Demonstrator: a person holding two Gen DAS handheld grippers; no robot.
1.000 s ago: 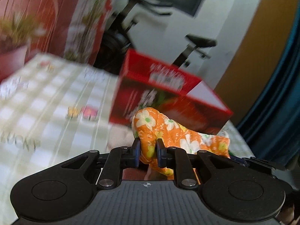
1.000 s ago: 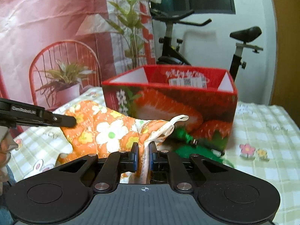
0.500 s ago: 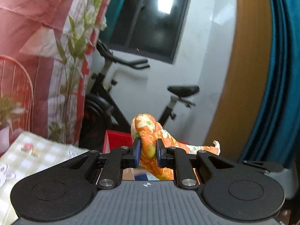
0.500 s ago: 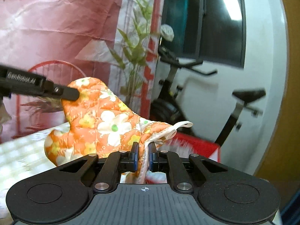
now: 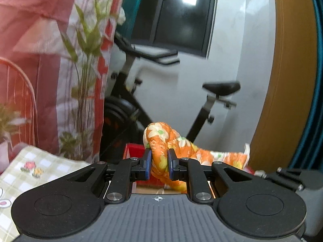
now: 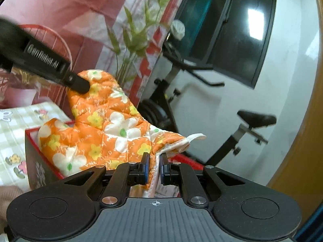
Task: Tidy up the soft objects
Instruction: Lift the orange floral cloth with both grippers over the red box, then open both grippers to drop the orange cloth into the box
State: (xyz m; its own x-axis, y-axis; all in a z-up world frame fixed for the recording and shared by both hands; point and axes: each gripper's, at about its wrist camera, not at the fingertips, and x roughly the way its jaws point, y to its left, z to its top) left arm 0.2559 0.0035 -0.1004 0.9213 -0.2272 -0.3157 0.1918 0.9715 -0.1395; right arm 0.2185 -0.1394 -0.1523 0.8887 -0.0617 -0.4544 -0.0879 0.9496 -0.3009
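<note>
Orange floral oven mitt (image 6: 105,125) held up in the air between both tools, stretched across above the open red box (image 6: 33,161). Left hand-held gripper (image 5: 159,164) clamped on the mitt's rounded fingertip end, blue pads (image 5: 148,164) pressing a bunched fold of quilted fabric (image 5: 161,141). Right hand-held gripper (image 6: 154,166) clamped on the cuff end, white binding and cuff edge caught between its pads (image 6: 145,168), hanging loop (image 6: 194,136) sticking out to the right. Seen from the right wrist camera: left tool's black finger (image 6: 76,83) touching the mitt's top tip, thumb of the mitt drooping toward the box's near left rim. Seen from the left wrist camera: only a sliver of the red box (image 5: 134,151) showing behind the pads, part of the right tool (image 5: 292,178) at the right edge. Checked tablecloth with flower prints on the worktop (image 6: 12,133) to the left of the box. Behind, an exercise bike (image 6: 254,121), a tall green plant (image 6: 131,40), a red wire chair (image 5: 18,92) and a dark window (image 6: 232,26). Background motion-blurred in both views.
</note>
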